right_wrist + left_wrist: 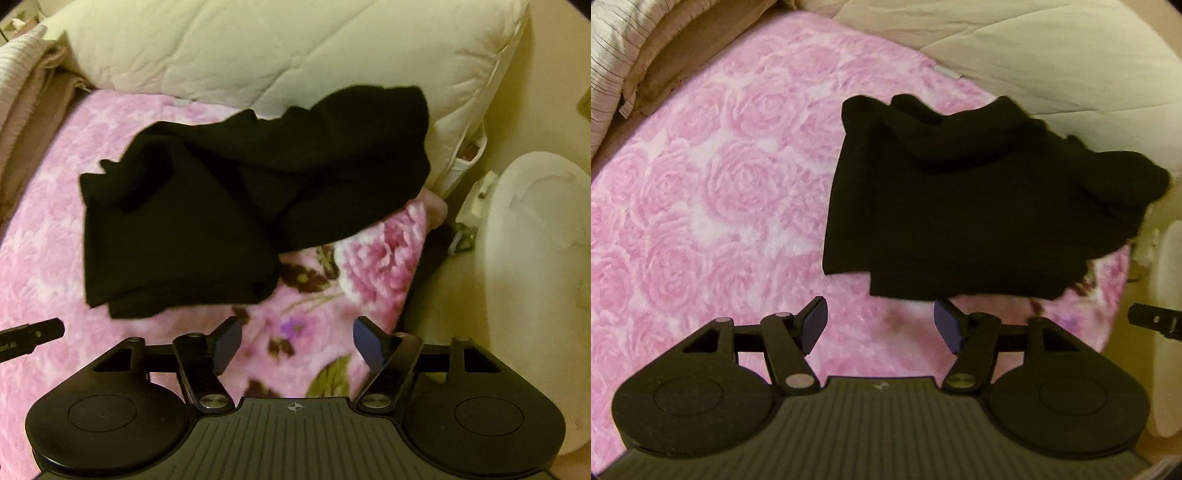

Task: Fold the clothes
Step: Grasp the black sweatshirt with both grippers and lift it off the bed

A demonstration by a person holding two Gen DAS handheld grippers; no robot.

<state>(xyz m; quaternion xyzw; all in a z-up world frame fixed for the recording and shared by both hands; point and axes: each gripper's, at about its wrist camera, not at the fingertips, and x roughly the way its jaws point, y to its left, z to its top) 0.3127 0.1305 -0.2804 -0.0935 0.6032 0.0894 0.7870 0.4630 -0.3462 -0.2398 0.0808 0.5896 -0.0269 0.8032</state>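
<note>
A black garment (960, 199) lies roughly folded on a pink rose-patterned blanket (701, 192); its far part is bunched against a cream quilt. It also shows in the right wrist view (229, 206). My left gripper (881, 326) is open and empty, just short of the garment's near edge. My right gripper (295, 345) is open and empty, over the blanket (44, 236) near the garment's near right corner. Part of the left gripper shows at the left edge of the right wrist view (33, 336).
A cream quilt (295, 48) is heaped at the far side of the bed. A striped pillow (613, 55) lies far left. The bed's right edge (406, 280) drops to the floor, where a white rounded object (535, 277) stands.
</note>
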